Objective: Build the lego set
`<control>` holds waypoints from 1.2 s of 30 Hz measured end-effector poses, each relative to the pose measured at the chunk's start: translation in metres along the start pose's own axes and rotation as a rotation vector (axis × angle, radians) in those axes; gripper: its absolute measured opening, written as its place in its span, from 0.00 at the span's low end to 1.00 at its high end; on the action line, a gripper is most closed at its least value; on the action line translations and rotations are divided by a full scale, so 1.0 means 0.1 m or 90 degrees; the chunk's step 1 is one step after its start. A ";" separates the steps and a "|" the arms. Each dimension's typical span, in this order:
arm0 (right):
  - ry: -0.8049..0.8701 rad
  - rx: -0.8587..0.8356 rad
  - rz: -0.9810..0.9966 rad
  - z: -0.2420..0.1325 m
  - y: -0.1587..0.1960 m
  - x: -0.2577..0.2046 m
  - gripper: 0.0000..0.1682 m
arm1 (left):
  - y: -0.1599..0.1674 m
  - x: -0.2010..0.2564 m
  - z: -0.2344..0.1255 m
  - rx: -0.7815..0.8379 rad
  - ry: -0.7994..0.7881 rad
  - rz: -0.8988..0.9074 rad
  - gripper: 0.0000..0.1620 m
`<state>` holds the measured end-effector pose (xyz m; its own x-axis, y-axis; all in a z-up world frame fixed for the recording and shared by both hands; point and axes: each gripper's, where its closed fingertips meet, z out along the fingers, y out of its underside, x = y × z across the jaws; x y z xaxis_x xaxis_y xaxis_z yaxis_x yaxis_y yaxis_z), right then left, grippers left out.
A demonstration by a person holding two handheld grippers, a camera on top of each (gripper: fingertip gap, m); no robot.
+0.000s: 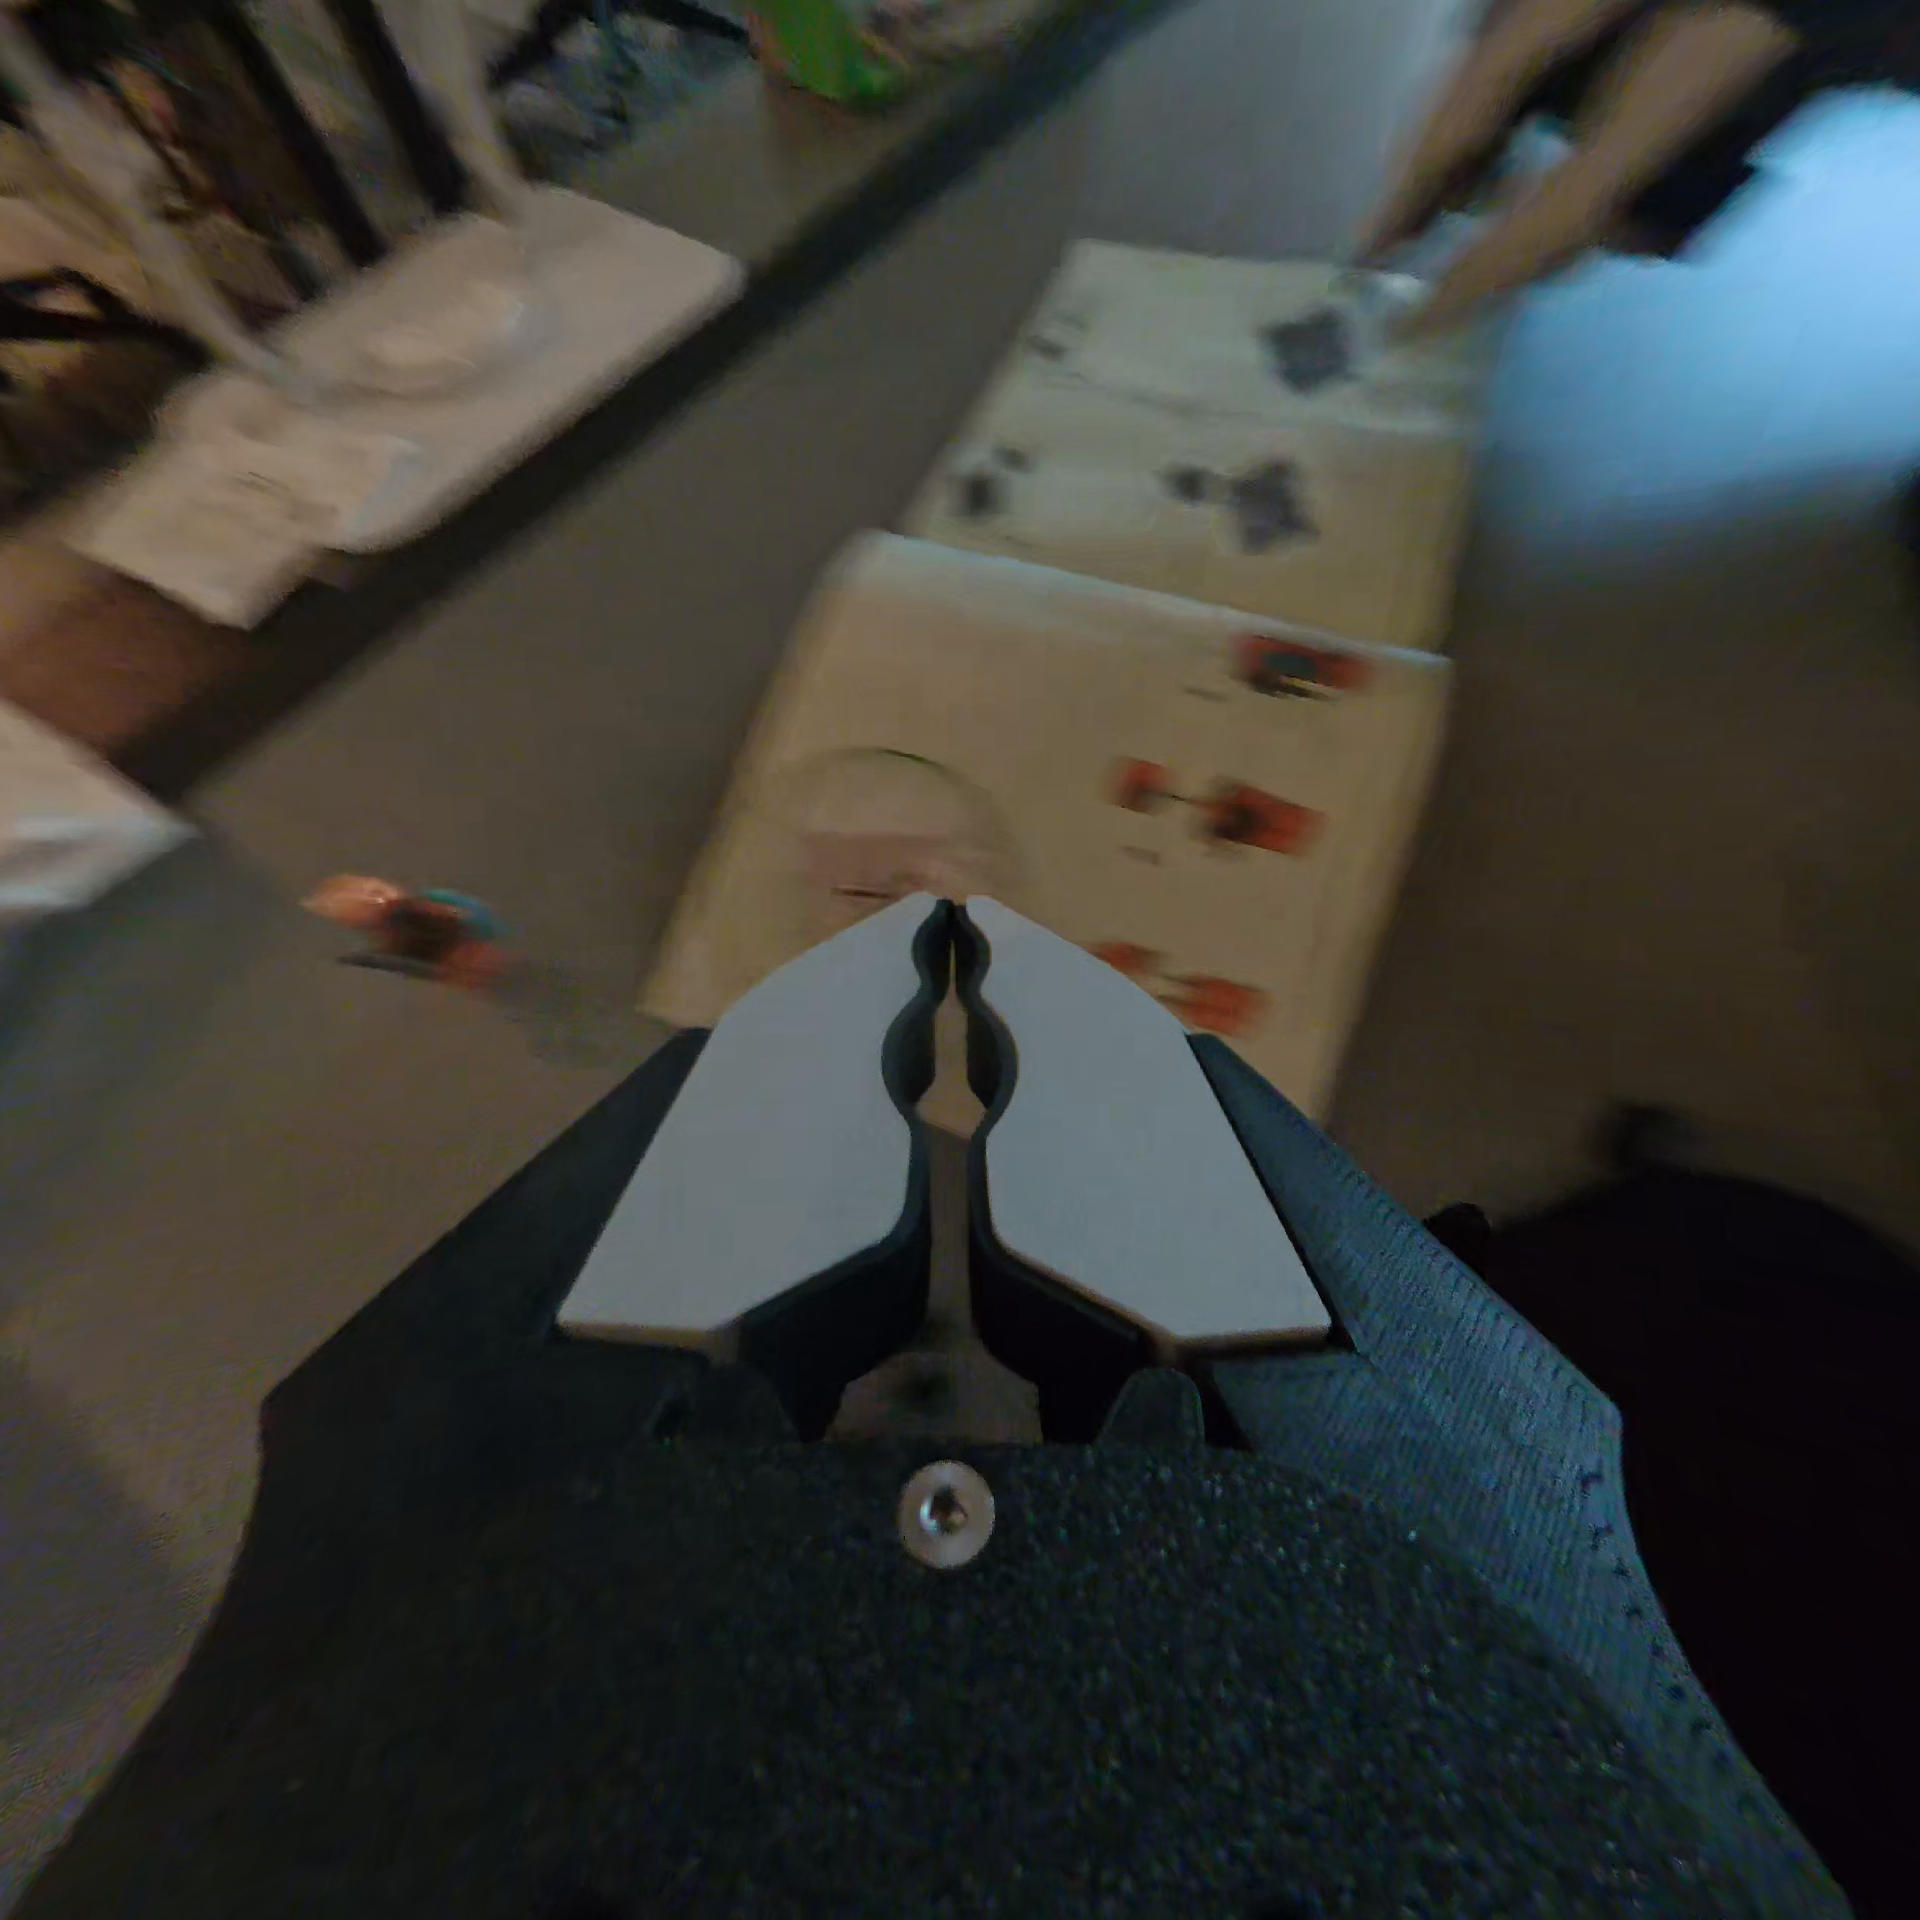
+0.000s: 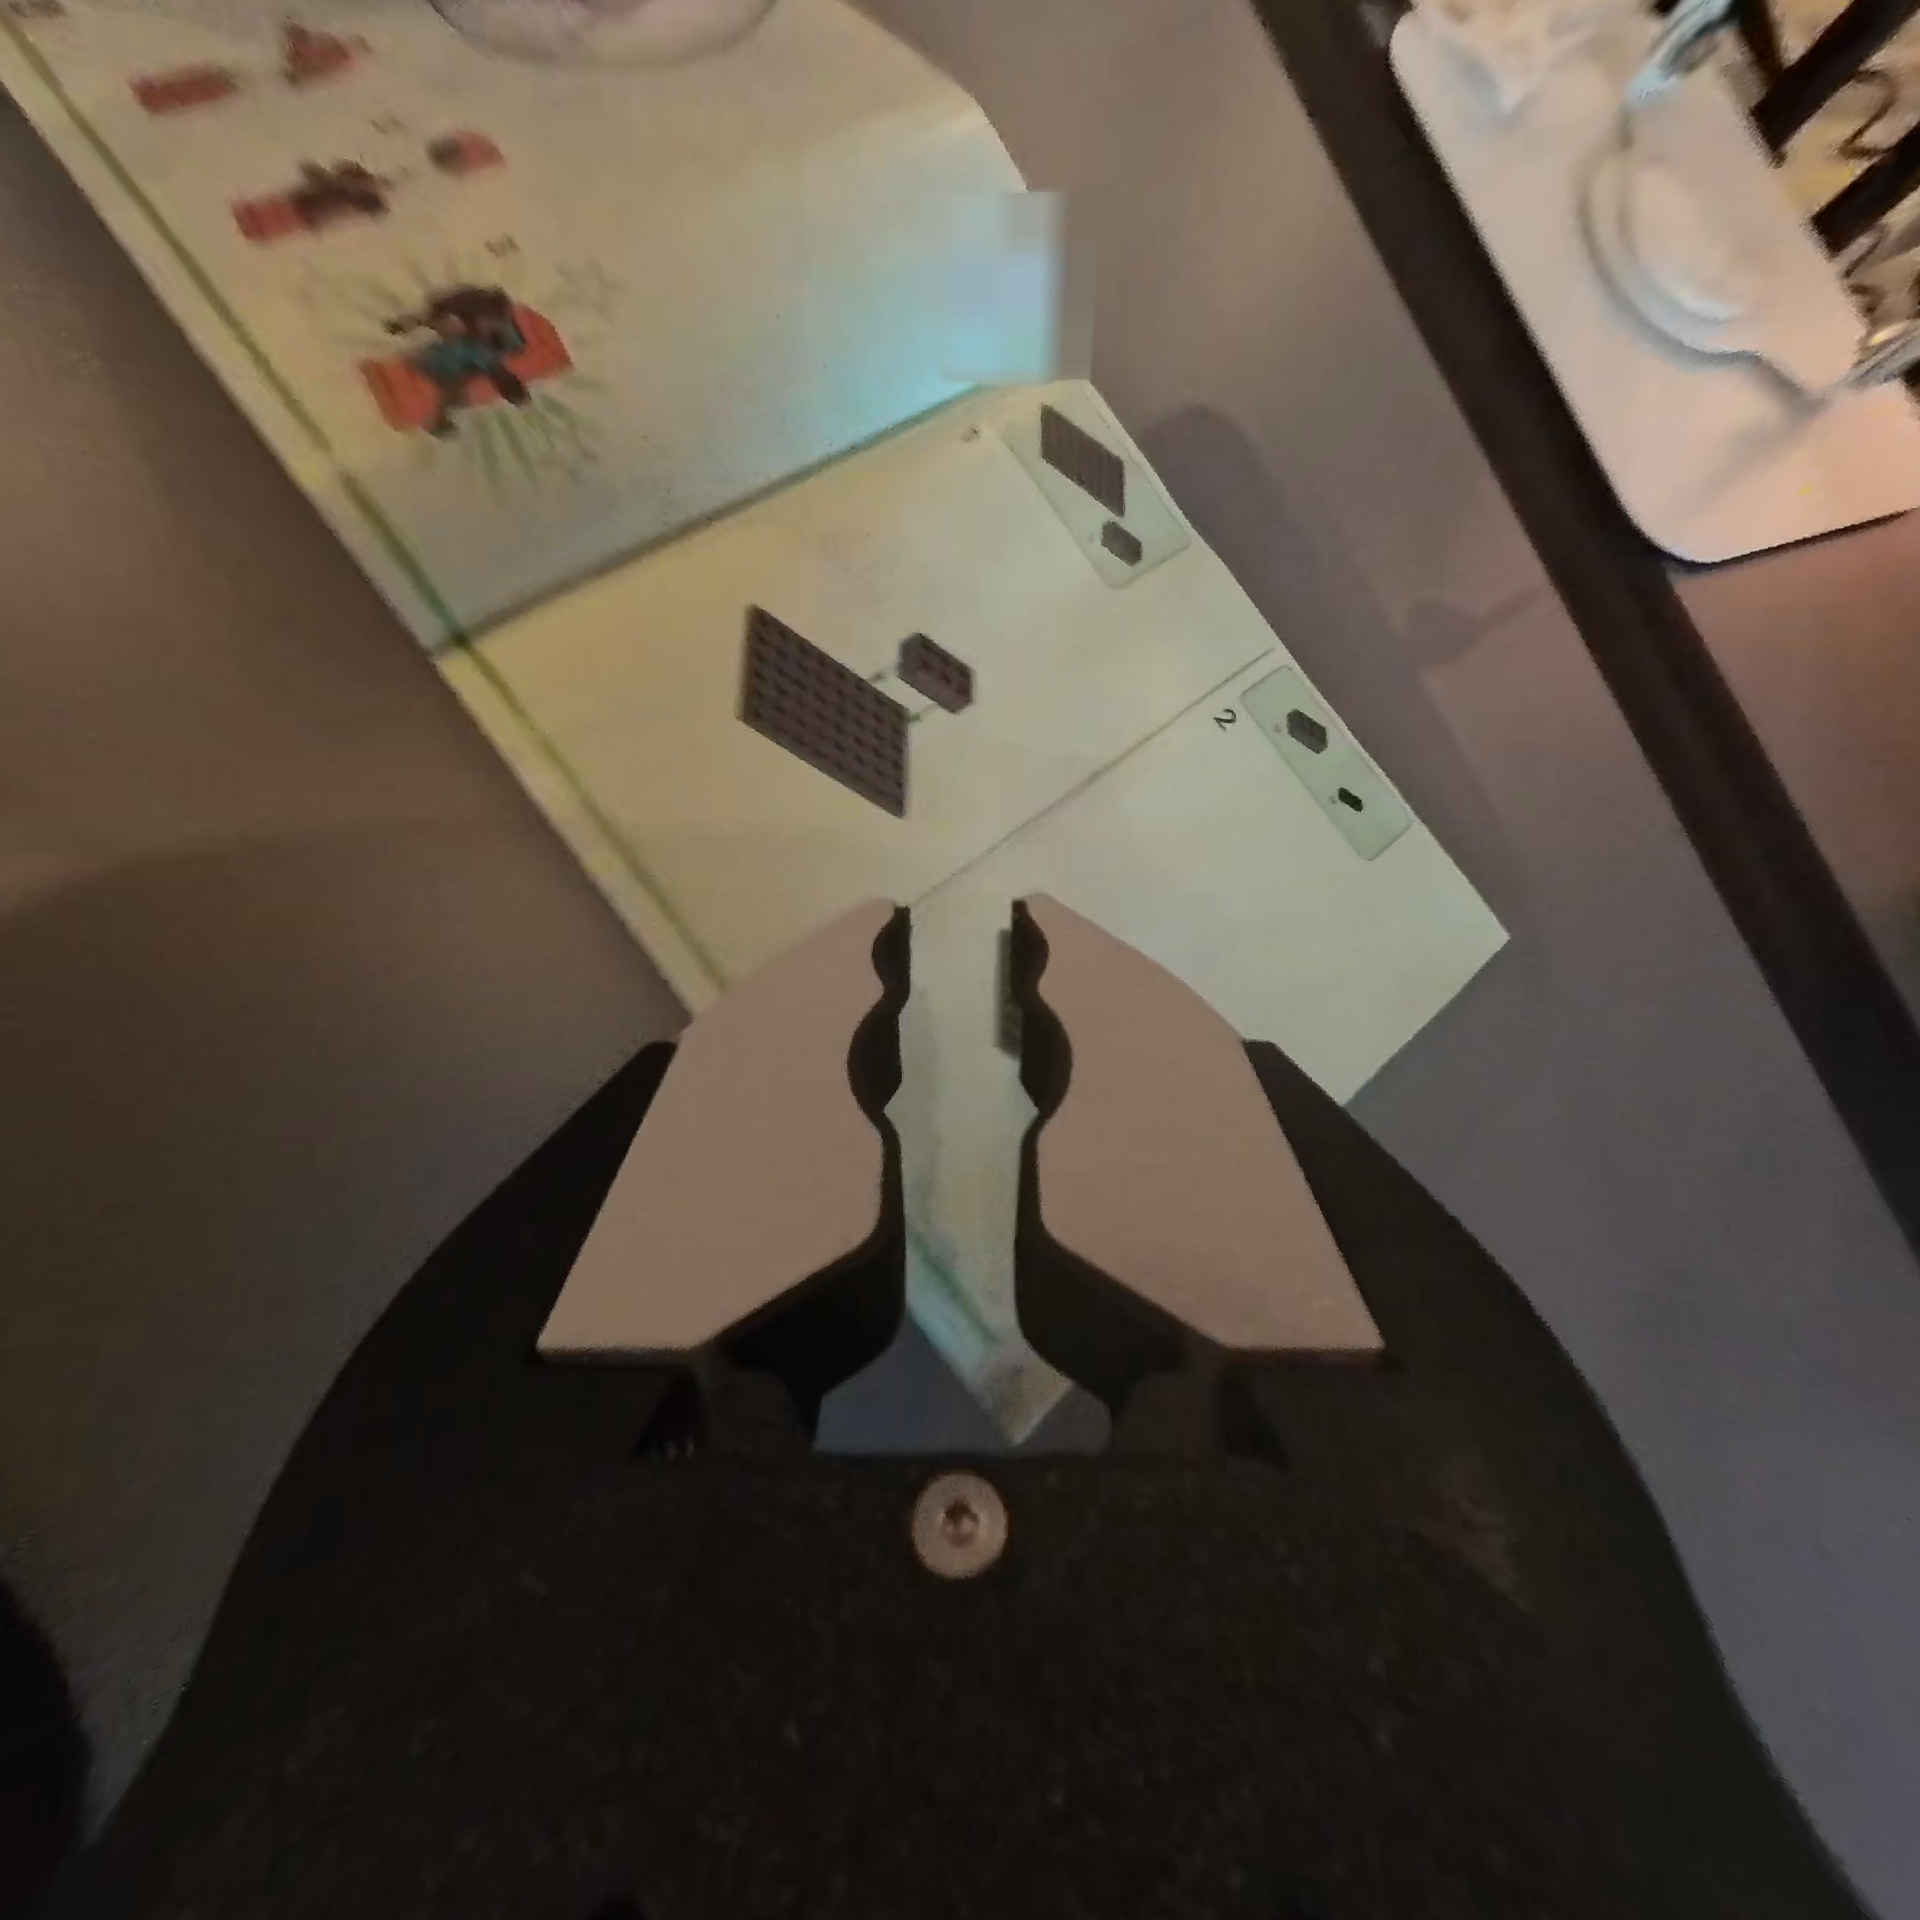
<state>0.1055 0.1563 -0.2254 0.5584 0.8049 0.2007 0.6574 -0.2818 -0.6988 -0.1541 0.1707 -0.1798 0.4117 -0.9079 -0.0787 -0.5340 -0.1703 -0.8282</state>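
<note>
A dull grey-brown tabletop fills both views under dim indoor light, with a pale bluish glare falling across its far right part in the left wrist view. A dark straight edge bounds the tabletop, and beyond it lies a pale rounded-corner mat carrying blurred clear glassware. Dark chair-like frames and a blurred green shape stand past the far edge; too smeared to tell further.
</note>
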 end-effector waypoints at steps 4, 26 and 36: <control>-0.021 -0.017 0.068 0.14 0.05 0.21 0.10 | 0.23 0.58 0.14 -0.060 0.041 -0.002 0.00; 0.147 -0.094 0.162 0.03 0.41 0.02 0.00 | 0.55 0.19 0.55 -0.198 -0.053 0.049 0.00; 0.181 -0.055 0.199 -0.03 0.29 0.02 0.00 | 0.39 0.14 0.44 -0.142 -0.074 0.017 0.00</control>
<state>0.1274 0.1484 -0.2432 0.8464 0.5018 0.1781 0.4682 -0.5420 -0.6979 -0.1365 0.1687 -0.2378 0.4703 -0.8655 -0.1726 -0.6901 -0.2387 -0.6832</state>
